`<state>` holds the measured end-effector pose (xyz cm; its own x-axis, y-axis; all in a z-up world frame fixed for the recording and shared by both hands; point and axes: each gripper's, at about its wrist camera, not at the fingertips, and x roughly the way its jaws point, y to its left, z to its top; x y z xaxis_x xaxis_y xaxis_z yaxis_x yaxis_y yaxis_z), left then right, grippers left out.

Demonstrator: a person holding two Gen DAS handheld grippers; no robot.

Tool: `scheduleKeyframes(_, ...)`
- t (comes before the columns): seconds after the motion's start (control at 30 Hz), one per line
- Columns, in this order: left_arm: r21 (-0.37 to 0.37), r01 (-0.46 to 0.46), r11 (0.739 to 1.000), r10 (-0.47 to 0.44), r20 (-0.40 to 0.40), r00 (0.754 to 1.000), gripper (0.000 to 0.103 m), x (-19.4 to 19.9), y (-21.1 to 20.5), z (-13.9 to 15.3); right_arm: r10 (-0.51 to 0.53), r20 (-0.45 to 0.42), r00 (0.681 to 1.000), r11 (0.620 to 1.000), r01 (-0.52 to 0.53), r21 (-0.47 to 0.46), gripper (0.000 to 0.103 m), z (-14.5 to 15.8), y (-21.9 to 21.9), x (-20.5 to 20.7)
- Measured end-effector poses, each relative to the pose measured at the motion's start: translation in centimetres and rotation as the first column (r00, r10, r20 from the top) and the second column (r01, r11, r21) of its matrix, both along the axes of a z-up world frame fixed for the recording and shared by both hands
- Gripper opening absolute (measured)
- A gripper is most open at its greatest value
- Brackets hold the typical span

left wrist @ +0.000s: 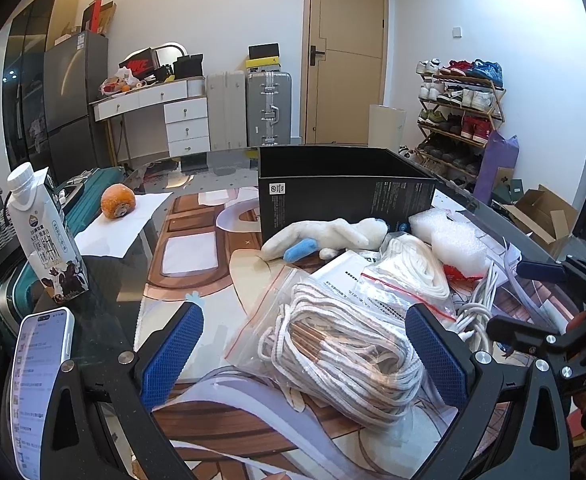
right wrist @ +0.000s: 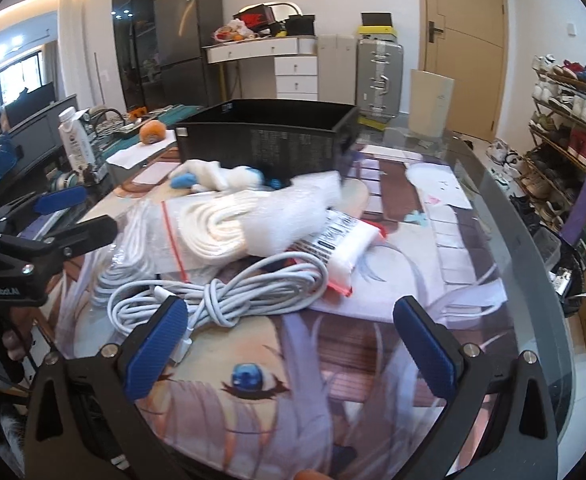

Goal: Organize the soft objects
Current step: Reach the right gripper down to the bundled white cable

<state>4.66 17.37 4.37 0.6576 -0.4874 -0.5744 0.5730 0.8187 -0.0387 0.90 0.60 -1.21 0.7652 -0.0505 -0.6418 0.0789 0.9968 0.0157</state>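
Your left gripper spread wide, empty, straddling bagged rope coil mid-table before black box; bag slick, coil soft, light; pinch across thick middle; right gripper likewise released near white cable.

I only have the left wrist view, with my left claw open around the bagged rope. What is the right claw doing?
Observer: The right claw is open with nothing gripped. The coiled white cable lies just ahead of its left finger.
Operator: Is anything tucked under the foam that I can't make out?
Observer: Yes, a white packet with a barcode label sticks out from under the foam sheet, on the printed mat.
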Motion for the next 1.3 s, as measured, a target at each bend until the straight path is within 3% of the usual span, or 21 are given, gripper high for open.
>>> scheduleKeyframes(0.4,0.010,0.014,1.000,-0.014,0.001,1.000,0.103,-0.2,-0.3,-0.1,-0.125,-0.017,0.992,0.989,0.123,-0.077,0.103,0.6,-3.3,-2.4)
scheduleKeyframes(0.6,0.011,0.015,1.000,-0.015,-0.003,1.000,0.103,-0.2,-0.4,-0.2,-0.102,-0.015,0.995,0.995,0.102,0.021,0.103,1.5,-2.4,-2.0)
scheduleKeyframes(0.9,0.002,-0.009,1.000,0.009,-0.026,1.000,0.103,0.6,0.0,-0.5,-0.154,-0.092,0.984,0.983,0.162,0.091,0.103,-0.3,-1.8,0.5)
scheduleKeyframes(1.13,0.015,-0.001,1.000,0.002,-0.014,1.000,0.103,0.3,-0.2,-0.5,-0.174,-0.137,0.975,0.976,0.189,0.107,0.103,-0.7,-3.0,-0.1)
scheduleKeyframes(1.3,0.017,-0.005,1.000,0.005,-0.013,1.000,0.103,0.4,-0.2,-0.5,-0.167,-0.118,0.979,0.979,0.178,0.098,0.103,-0.8,-2.9,-0.5)
